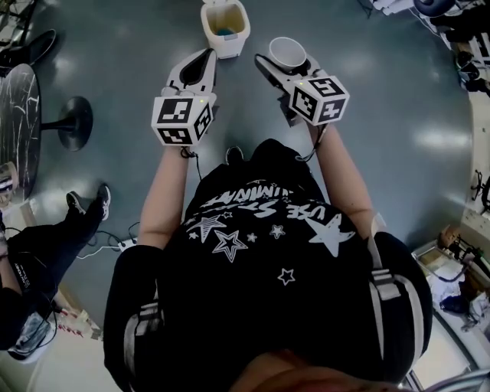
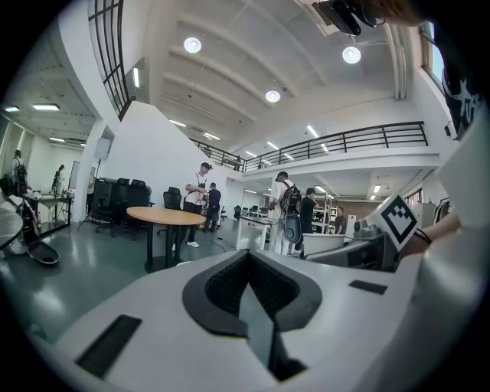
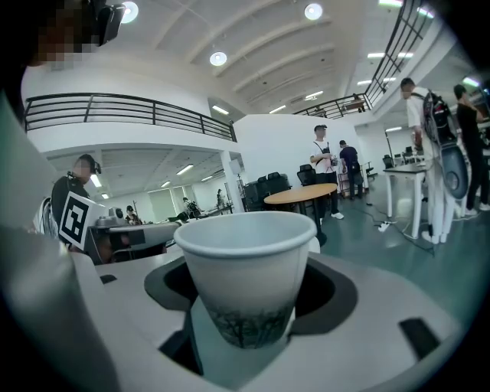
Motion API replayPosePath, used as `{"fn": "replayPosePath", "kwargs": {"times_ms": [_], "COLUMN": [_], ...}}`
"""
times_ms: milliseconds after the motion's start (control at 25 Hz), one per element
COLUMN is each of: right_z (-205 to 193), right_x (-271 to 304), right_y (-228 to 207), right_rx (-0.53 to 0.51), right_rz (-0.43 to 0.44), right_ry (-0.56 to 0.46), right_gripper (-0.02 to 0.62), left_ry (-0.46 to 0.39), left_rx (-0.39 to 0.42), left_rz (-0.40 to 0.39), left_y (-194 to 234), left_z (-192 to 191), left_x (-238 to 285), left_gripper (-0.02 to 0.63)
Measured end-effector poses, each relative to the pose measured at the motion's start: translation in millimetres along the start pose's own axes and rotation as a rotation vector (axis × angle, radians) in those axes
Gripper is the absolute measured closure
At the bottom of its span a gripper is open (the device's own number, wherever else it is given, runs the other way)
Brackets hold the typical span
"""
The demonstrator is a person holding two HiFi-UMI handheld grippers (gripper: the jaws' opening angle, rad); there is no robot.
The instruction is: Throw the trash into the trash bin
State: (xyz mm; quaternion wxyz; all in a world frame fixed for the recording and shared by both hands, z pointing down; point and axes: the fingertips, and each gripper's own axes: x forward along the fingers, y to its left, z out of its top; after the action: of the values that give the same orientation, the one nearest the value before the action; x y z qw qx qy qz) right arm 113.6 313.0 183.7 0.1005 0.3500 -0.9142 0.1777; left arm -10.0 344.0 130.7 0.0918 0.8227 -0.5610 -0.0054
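Note:
A white paper cup [image 1: 287,52] with a dark tree print sits upright between the jaws of my right gripper [image 1: 285,60], which is shut on it. In the right gripper view the cup [image 3: 243,276] fills the middle, and its inside cannot be seen. My left gripper [image 1: 202,67] is held beside it, jaws shut with nothing between them; the black pads [image 2: 222,287] meet at the tip. A cream trash bin [image 1: 239,17] stands on the grey floor just beyond both grippers, open at the top, with something blue inside.
A dark round marble table [image 1: 15,122] and a black stool base [image 1: 73,122] stand at the left. Another person's legs [image 1: 46,245] and floor cables [image 1: 115,243] are at lower left. A wooden round table [image 2: 164,217] and several standing people show further off.

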Motion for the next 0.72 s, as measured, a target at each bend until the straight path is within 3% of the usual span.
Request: {"fn": "replayPosePath", "kwargs": {"times_ms": [360, 720], "right_z": [5.7, 19.0], "right_x": [19.6, 62.4], "right_y": [-1.0, -37.7], "right_rx": [-0.007, 0.001], "right_rz": [0.019, 0.067], "right_ry": [0.004, 0.001], "right_gripper": [0.264, 0.264], "left_ry": [0.009, 0.010], "left_rx": [-0.016, -0.002], "left_rz": [0.016, 0.080], "left_y": [13.7, 41.4], "left_z": [-5.5, -2.8], "left_x": [5.5, 40.9], "left_gripper": [0.595, 0.595]}}
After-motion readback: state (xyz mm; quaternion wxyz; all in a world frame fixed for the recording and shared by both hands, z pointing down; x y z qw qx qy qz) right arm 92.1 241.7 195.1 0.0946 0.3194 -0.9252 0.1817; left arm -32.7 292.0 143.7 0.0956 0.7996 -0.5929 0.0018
